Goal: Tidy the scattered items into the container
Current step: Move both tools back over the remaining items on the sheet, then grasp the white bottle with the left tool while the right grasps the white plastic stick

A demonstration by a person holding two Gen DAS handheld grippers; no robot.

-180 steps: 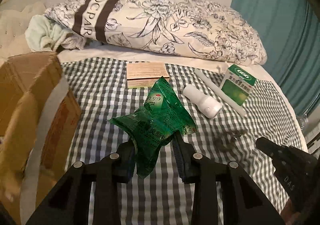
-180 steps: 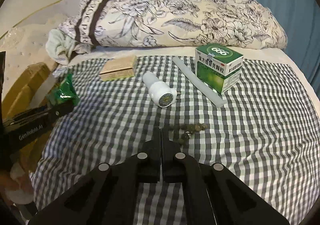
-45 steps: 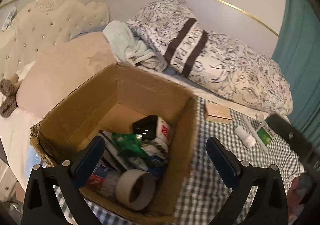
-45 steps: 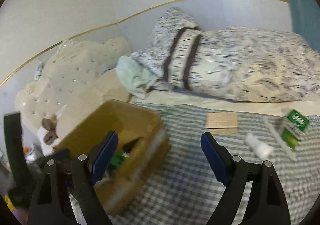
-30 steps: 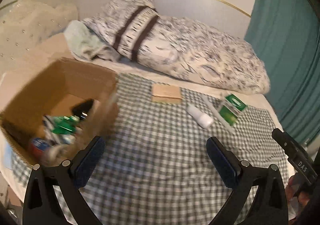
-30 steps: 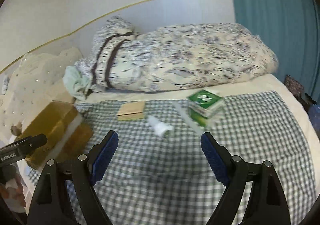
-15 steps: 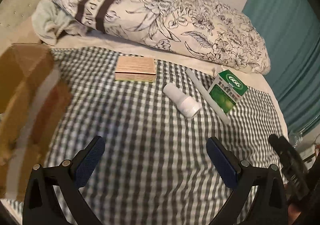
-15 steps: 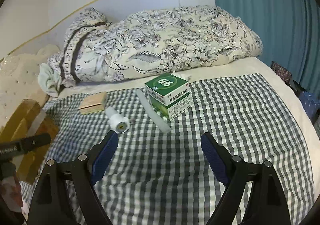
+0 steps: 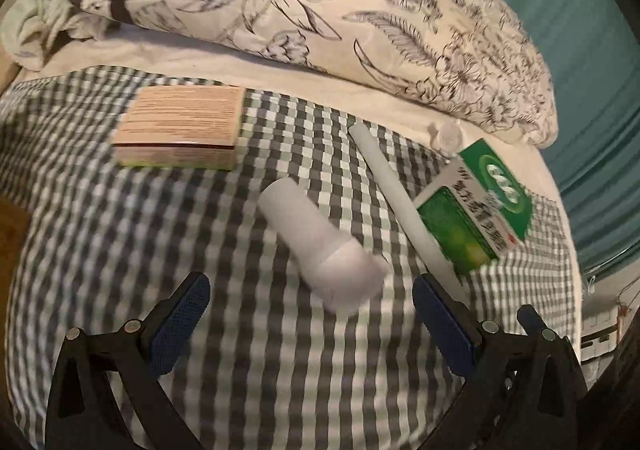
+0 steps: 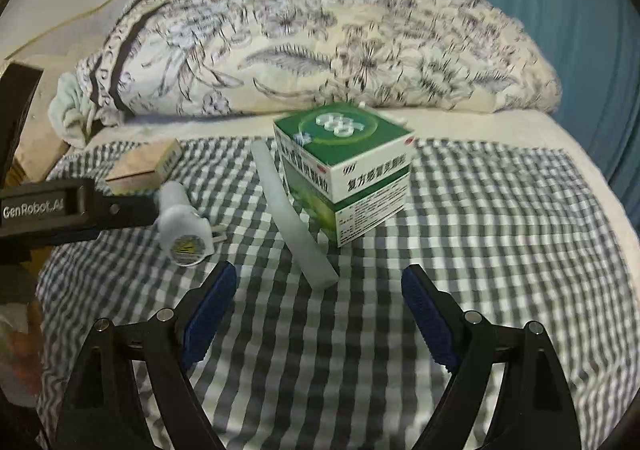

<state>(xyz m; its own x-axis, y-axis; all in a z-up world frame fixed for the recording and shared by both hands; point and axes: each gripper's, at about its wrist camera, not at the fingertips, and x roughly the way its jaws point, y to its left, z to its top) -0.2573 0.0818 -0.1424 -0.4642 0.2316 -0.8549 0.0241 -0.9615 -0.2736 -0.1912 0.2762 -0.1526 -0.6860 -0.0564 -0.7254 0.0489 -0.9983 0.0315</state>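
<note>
Left gripper (image 9: 311,292): jaws spread wide, nothing between the blue pads; it hangs over the checked cloth with the white bottle just ahead of the gap.
Right gripper (image 10: 319,290): jaws likewise wide apart and holding nothing; the near end of the white stick lies just ahead of the gap.
White bottle (image 9: 320,246): lies on its side on the cloth, cap end toward the left gripper, between the tan box and the white stick.
White stick (image 10: 292,218): long and pale, lying flat, running from the far edge of the cloth toward the right gripper, touching the green box along its side.
Green box (image 10: 344,170): stands on the cloth, green top with a white emblem, white band of printed characters; right of the stick.
Tan box (image 9: 180,128): flat, lying at the far left part of the cloth, apart from the bottle.
Checked cloth (image 10: 500,250): grey and white, spread over the bed under all four items.
Floral pillow (image 10: 340,50): lies along the far edge, behind the items.
Teal curtain (image 10: 560,10): hangs at the right.
Container: in neither view clearly enough to place.
</note>
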